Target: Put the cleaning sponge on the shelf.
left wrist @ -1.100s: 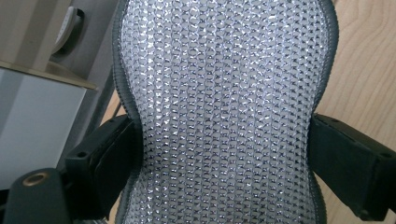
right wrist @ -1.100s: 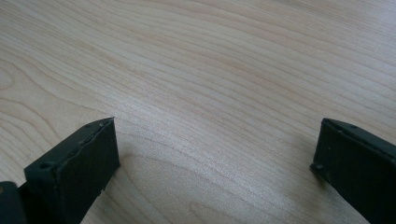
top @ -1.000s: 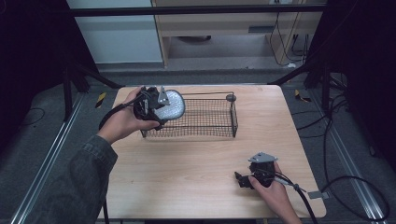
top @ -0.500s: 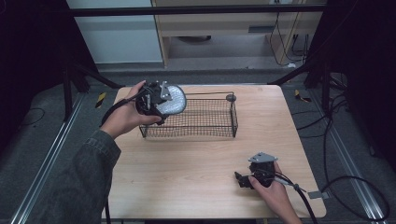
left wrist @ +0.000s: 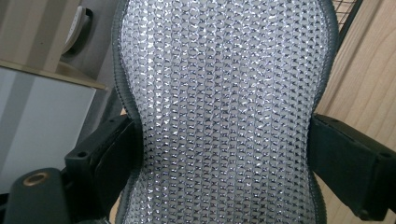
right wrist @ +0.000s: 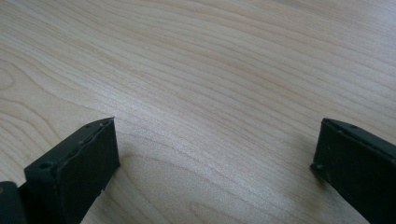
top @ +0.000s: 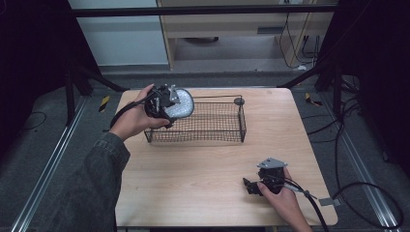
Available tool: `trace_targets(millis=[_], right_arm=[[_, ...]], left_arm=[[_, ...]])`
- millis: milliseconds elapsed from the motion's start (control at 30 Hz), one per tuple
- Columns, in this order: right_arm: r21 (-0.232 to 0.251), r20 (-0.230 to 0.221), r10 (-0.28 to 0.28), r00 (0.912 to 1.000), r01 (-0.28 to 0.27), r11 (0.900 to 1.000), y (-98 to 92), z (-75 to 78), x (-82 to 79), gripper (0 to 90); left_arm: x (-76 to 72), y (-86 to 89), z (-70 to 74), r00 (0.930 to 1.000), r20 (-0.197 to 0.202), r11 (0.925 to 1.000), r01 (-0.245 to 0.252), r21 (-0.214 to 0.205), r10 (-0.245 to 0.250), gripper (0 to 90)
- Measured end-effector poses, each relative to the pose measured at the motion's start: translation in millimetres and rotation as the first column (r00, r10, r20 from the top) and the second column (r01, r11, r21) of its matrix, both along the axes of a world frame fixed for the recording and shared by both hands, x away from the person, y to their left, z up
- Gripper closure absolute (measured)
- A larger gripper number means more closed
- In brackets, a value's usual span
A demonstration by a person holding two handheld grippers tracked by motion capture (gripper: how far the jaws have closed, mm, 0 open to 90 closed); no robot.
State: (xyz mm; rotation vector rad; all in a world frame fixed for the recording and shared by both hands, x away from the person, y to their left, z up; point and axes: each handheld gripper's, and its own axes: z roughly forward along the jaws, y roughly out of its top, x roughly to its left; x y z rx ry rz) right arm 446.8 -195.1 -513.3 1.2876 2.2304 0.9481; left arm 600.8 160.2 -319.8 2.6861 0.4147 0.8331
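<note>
Jaws of left gripper (left wrist: 224,154) clamp silvery mesh pad (left wrist: 224,93) (no readable writing).

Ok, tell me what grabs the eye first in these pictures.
The glittery silver mesh pad stands out first, pinched at its narrowed waist by the left gripper, which holds it above the left end of the black wire basket. Next comes the right gripper, low at the near right of the wooden table, its jaws wide apart with nothing between them.
</note>
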Motion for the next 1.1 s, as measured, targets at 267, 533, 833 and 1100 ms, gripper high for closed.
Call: trace_targets(millis=[267,533,833,1100], right_arm=[[0.0,0.0,0.0,1.0,0.0,1.0,0.0,0.0,0.0,0.4],[0.0,0.0,0.0,1.0,0.0,1.0,0.0,0.0,0.0,0.4],[-0.001,-0.001,0.0,1.0,0.0,1.0,0.0,0.1,-0.1,0.4],[0.0,0.0,0.0,1.0,0.0,1.0,0.0,-0.1,0.0,0.4]], left_arm=[[5.3,-3.0,-5.8,0.9999,0.01,1.0,0.007,-0.002,-0.007,10.2],[11.0,-2.7,-12.3,1.0,0.005,0.9998,0.006,-0.017,-0.006,10.4],[26.2,-1.2,-28.7,0.9999,-0.017,1.0,-0.002,-0.01,0.002,10.6],[37.0,-2.2,-38.9,0.9997,-0.026,1.0,0.003,-0.003,-0.003,10.7]])
